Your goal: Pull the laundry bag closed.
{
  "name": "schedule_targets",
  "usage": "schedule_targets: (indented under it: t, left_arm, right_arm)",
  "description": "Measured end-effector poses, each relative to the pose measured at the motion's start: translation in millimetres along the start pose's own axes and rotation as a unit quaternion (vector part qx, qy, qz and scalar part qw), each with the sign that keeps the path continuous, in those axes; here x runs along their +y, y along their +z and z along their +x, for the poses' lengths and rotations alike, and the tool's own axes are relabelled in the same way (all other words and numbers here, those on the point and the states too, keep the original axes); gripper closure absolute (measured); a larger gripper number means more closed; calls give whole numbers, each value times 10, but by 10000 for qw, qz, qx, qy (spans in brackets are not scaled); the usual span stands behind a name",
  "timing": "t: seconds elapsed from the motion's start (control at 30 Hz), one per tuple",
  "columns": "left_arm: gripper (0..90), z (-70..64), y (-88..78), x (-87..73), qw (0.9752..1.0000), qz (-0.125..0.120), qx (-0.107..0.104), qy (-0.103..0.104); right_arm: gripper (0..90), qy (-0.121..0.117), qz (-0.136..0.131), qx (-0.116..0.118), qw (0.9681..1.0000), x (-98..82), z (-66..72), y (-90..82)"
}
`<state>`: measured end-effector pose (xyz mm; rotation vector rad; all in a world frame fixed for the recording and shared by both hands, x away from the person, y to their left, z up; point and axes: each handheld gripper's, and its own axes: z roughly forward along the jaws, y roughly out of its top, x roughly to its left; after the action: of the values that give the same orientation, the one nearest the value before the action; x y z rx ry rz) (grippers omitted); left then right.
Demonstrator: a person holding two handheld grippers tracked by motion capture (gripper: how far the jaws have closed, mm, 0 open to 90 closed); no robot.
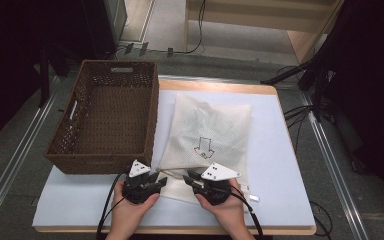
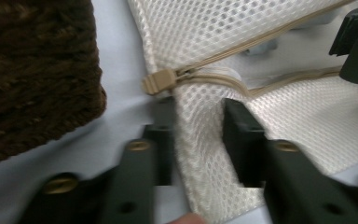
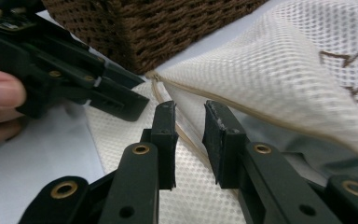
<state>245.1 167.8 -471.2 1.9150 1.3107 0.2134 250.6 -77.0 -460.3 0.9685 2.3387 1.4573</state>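
Note:
A white mesh bag with a dark arrow print lies flat on the table, its beige zipper along the near edge. The zipper pull sits at the bag's corner beside the basket. My left gripper is shut on a bunched fold of mesh just below the pull, and the cloth fills the gap between its pads. In the high view it sits at the bag's near left corner. My right gripper stands open, with the lower zipper edge running between its jaws and the upper layer lifted to the right of them.
A brown woven basket with nothing inside stands to the left of the bag, close to my left gripper. A pale mat covers the wooden table. A small white tag lies near the right hand. Cables trail off the near edge.

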Motion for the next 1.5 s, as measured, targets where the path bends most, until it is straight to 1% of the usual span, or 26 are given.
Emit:
schedule_targets:
  t: [0.07, 0.13, 0.17, 0.3, 0.37, 0.4, 0.47, 0.5, 0.53, 0.6, 0.67, 0.77, 0.83, 0.87, 0.9, 0.97, 1.03, 1.07, 1.1, 1.13, 1.2, 1.27, 1.33, 1.43, 1.47, 1.5]
  left_arm:
    - [783, 14, -3, 2, 10000, -17, -47, -81]
    - [847, 13, -34, -7, 9998, -188, -48, -75]
    - [858, 8, -46, -9, 9997, -242, -10, -63]
    - [876, -60, -111, -18, 9983, -503, 166, 240]
    - [878, -107, -155, -14, 9966, -688, 188, 407]
    - [879, -130, -176, -9, 9956, -771, 206, 497]
    - [879, -161, -202, 6, 9944, -800, 245, 647]
    - [879, -167, -208, 8, 9942, -814, 213, 671]
    - [879, -169, -206, 4, 9940, -827, 206, 689]
    - [879, -170, -200, 0, 9939, -807, 187, 727]
    - [878, -169, -204, -2, 9936, -837, 125, 743]
    - [878, -175, -210, 0, 9934, -835, 98, 782]
    - [879, -181, -207, -3, 9931, -836, 53, 818]
    - [879, -183, -209, -5, 9930, -832, 51, 836]
    - [877, -178, -210, -5, 9930, -836, 16, 834]
    - [859, -163, -214, 0, 9938, -808, -80, 755]
    - [775, -123, -210, 10, 9956, -685, -187, 617]
    - [701, -91, -189, 19, 9973, -525, -184, 482]
    - [571, -60, -172, 22, 9982, -411, -228, 370]
    - [517, -39, -162, 20, 9985, -367, -266, 301]
    - [478, 4, -140, 14, 9984, -319, -444, 154]
    - [423, 22, -116, 24, 9983, -212, -535, 74]
    - [396, 27, -101, 29, 9978, -189, -640, 24]
    - [398, 30, -63, 49, 9962, -194, -838, -110]
    - [424, 26, -47, 57, 9956, -194, -903, -156]
    - [490, 22, -41, 60, 9953, -221, -931, -173]
  right_arm:
    - [745, -8, -26, 25, 10000, 7, 9, 1]
    - [745, -54, -34, 64, 10000, 26, 41, 2]
    - [745, -89, -41, 90, 9999, 38, 56, 2]
    - [744, -174, -37, 170, 9997, 93, 99, 25]
    - [729, -175, 92, 265, 9995, 101, 104, 73]
    - [718, -213, 126, 253, 9994, 98, 106, 93]
    - [667, -247, 187, 341, 9989, 87, 97, 141]
    - [635, -273, 246, 317, 9988, 80, 93, 167]
    - [594, -332, 241, 236, 9989, 76, 82, 193]
    - [528, -387, 201, 201, 9988, 76, 64, 228]
    - [479, -450, 292, 144, 9985, 83, 42, 275]
    - [513, -422, 384, 325, 9978, 78, 23, 332]
    - [581, -486, 441, 368, 9972, 67, 31, 359]
    - [682, -536, 422, 304, 9972, 59, 42, 359]
    - [819, -560, 408, 240, 9973, 54, 46, 346]
    - [900, -492, 375, 278, 9977, 50, 38, 310]
    - [900, -521, 315, 231, 9979, 55, 40, 268]
    - [900, -548, 249, 240, 9979, 59, 43, 246]
    - [900, -561, 174, 244, 9980, 67, 44, 213]
    - [900, -539, 133, 242, 9982, 74, 48, 189]
    - [900, -569, 91, 234, 9981, 85, 55, 154]
    - [900, -638, 29, 190, 9978, 84, 59, 130]
    - [900, -630, -16, 177, 9979, 85, 57, 105]
    - [900, -629, -42, 184, 9978, 84, 47, 75]
    - [900, -612, -58, 188, 9979, 79, 42, 69]
    - [900, -596, -51, 175, 9981, 72, 33, 62]
